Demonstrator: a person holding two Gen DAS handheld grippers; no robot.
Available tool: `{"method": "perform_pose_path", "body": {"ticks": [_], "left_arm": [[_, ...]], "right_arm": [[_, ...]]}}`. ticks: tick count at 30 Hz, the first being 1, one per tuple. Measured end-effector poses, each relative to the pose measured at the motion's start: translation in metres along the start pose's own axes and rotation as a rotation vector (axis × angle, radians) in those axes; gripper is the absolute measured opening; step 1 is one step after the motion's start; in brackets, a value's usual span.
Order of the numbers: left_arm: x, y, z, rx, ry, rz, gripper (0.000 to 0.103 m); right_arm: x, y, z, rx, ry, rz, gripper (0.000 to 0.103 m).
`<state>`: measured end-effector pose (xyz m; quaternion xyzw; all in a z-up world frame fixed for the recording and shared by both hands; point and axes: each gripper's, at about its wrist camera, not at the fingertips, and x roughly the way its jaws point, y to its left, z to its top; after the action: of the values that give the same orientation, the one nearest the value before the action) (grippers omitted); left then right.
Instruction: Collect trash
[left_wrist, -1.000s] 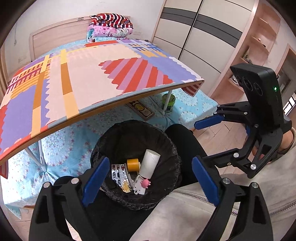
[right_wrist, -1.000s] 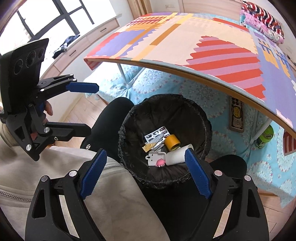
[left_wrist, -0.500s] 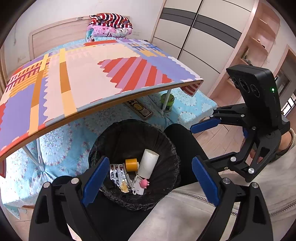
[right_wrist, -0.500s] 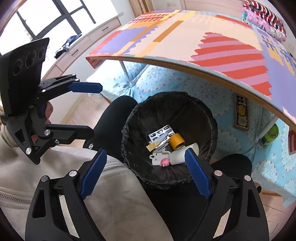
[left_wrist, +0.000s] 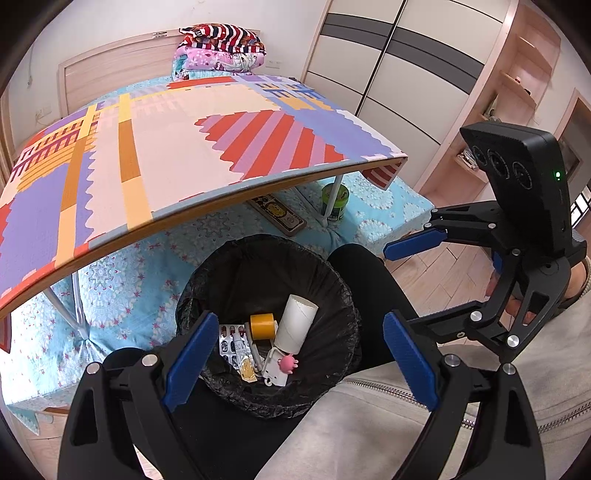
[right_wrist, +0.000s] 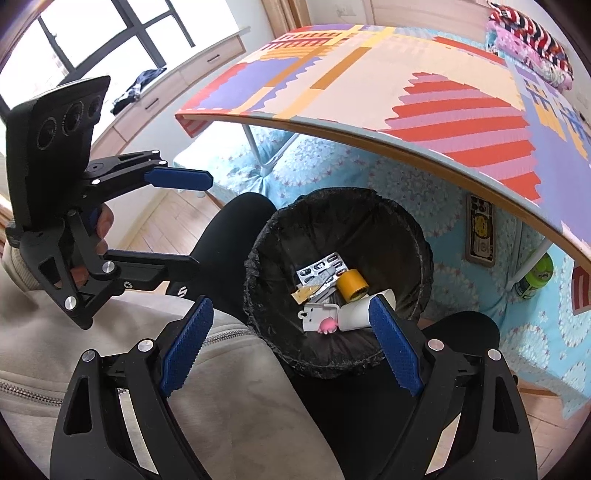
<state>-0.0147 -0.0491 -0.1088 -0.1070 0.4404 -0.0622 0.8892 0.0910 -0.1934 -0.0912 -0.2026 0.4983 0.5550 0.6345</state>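
Evidently both the left gripper (left_wrist: 299, 354) and right gripper (right_wrist: 291, 343) hang spread apart and empty above the bin (left_wrist: 332, 280), where the trash (left_wrist: 284, 339) lies, likely because collecting looks finished.

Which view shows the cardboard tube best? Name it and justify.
The left wrist view: the cardboard tube shows whole, open end up, in the bin. In the right wrist view a blue finger hides part of it.
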Motion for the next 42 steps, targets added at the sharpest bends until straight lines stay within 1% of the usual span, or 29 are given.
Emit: {"method": "perform_pose_path", "body": {"ticks": [17,42], "left_arm": [[0.0016,0.0008,-0.002,-0.004,0.004,0.005,0.088],[0.0015,-0.0025,0.0001,0.001,0.008,0.003,0.088]], "right_arm": [[-0.002,0.0054,0.0012,-0.026,-0.006,-0.003,0.086],[-0.0037,0.0057,0.0022,-0.03,-0.013,-0.006,0.086]]}}
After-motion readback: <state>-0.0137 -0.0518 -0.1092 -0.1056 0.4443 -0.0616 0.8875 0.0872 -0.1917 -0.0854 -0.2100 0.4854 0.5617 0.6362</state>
